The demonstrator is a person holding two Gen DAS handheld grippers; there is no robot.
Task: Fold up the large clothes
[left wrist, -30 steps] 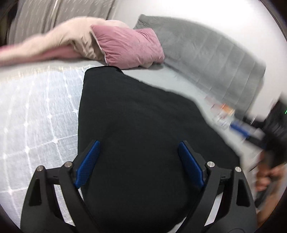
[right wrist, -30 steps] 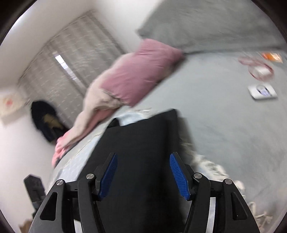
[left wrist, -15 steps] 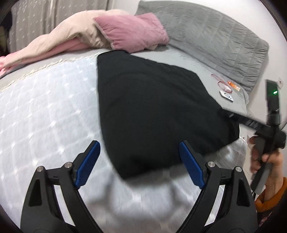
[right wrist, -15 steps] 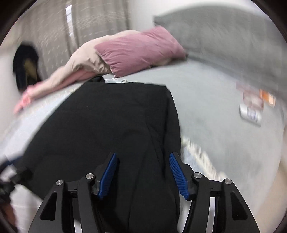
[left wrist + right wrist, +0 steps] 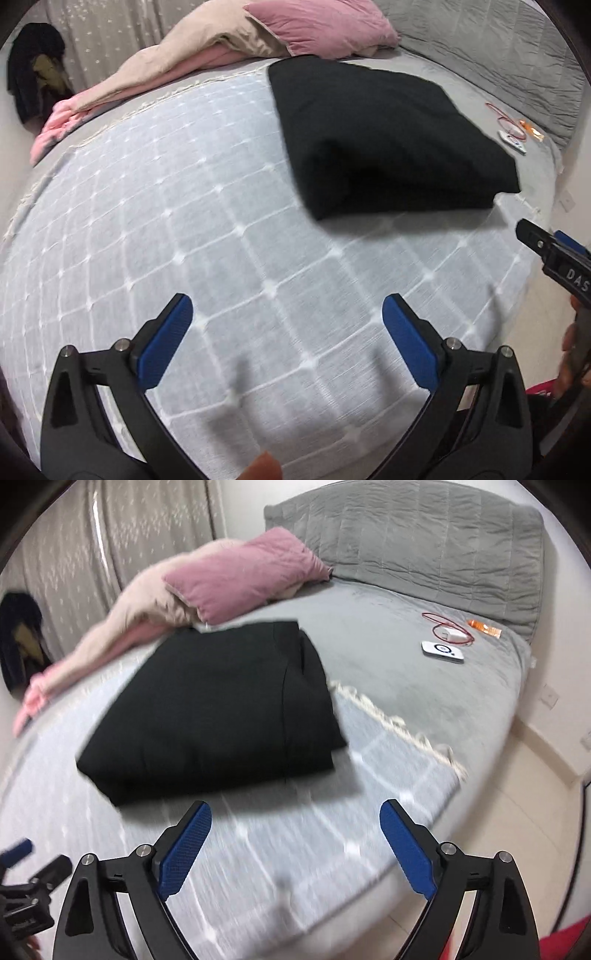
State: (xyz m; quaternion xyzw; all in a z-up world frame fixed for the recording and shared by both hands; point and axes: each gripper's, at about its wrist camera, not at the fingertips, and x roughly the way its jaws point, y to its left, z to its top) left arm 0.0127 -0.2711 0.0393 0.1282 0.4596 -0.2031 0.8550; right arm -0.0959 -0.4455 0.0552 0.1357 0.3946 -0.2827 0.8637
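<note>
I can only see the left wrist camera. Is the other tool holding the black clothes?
Observer: No. The right tool has nothing between its pads, and its jaws are opening. The folded black garment lies on the bed beyond it.
Operator: Is its other side neat?
Observer: Mostly. A seam line runs down the top layer near its right edge, and the layers below stick out a little at the corner.
Operator: What's the white thing near the headboard?
Observer: A flat white device with a dark ring on top, just this side of a looped red cable.
</note>
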